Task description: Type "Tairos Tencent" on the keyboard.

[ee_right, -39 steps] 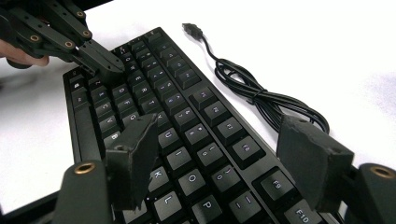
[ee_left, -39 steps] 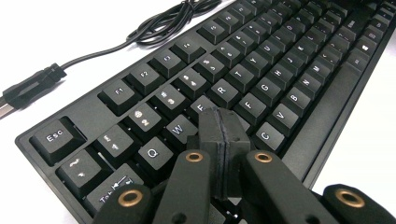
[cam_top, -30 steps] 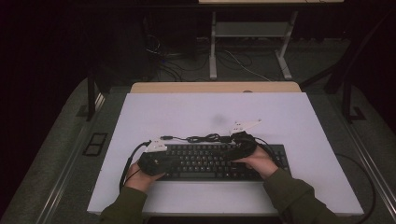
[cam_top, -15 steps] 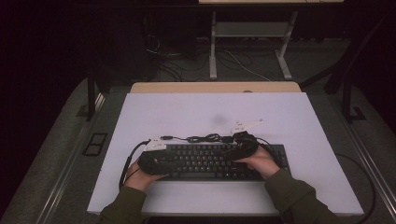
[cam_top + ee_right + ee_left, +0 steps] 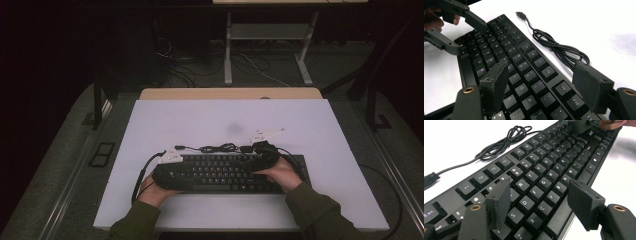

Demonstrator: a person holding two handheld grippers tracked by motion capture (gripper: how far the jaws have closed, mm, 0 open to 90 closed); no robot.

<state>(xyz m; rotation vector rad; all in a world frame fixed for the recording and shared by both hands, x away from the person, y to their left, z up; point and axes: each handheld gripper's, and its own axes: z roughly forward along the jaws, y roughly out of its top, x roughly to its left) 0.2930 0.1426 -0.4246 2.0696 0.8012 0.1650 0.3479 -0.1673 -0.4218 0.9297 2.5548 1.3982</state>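
1. Dark room with a grey floor surrounds a white bench (image 5: 320, 130), and a second desk frame stands at twelve o'clock beyond it. In the high view one black keyboard (image 5: 227, 172) lies toward the six o'clock edge, with its one cable (image 5: 220, 148) bundled just beyond it at twelve o'clock. Two hands come in from six o'clock. The left gripper (image 5: 172, 172) sits at the keyboard's nine o'clock end and the right gripper (image 5: 260, 159) toward its three o'clock end, likely so each end can be taken evenly.

2. In the left gripper view, the left gripper (image 5: 540, 202) has just been opening its jaws. They now stand apart over the keyboard (image 5: 541, 170), one above the letter rows and one off the near edge, with the pads clear of it, so nothing is gripped. The coiled cable (image 5: 499, 143) lies at eleven o'clock on the bench (image 5: 454, 140).

3. In the right gripper view, the right gripper (image 5: 541, 85) holds its jaws fairly wide, straddling the keyboard (image 5: 506, 50) across its rows. I judge the pads are not pressing on it. The cable (image 5: 559, 47) with its one plug (image 5: 521, 14) lies at one o'clock, and the left gripper (image 5: 461, 35) shows at ten o'clock.
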